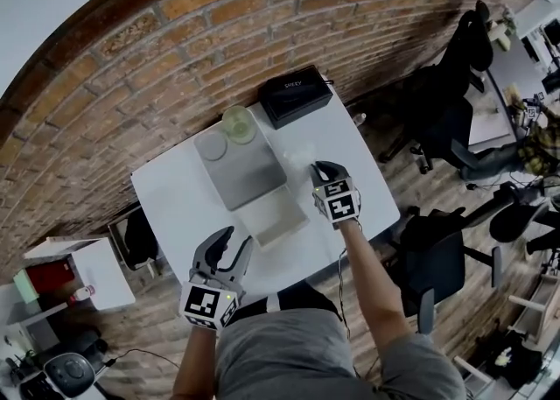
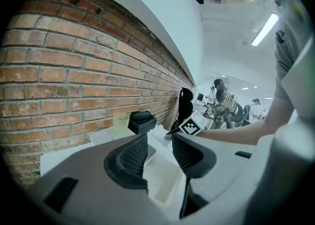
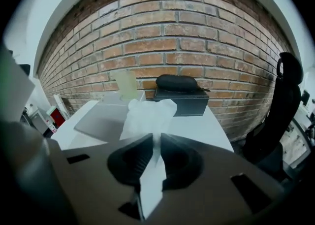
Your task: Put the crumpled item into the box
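Brick wall (image 1: 219, 4) at the back, with a white table (image 1: 166, 192) set against it. On the table: grey flat tray (image 1: 245, 171), black box (image 1: 295, 94) by the wall, white open box (image 1: 278, 217) near the front edge.

Right gripper (image 3: 156, 143): jaws nearly together, clamped on the crumpled white tissue (image 3: 147, 113), which is held just right of the white open box. The tissue fans out creased beyond the pads, and a narrow tail hangs below them.

Left gripper (image 2: 160, 145): jaws apart with nothing between them, over the white open box.

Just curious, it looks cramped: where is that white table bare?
Bare: the table left of the grey tray, and the patch between black box and right gripper. Crowded: the middle, with cup, tray and white box.
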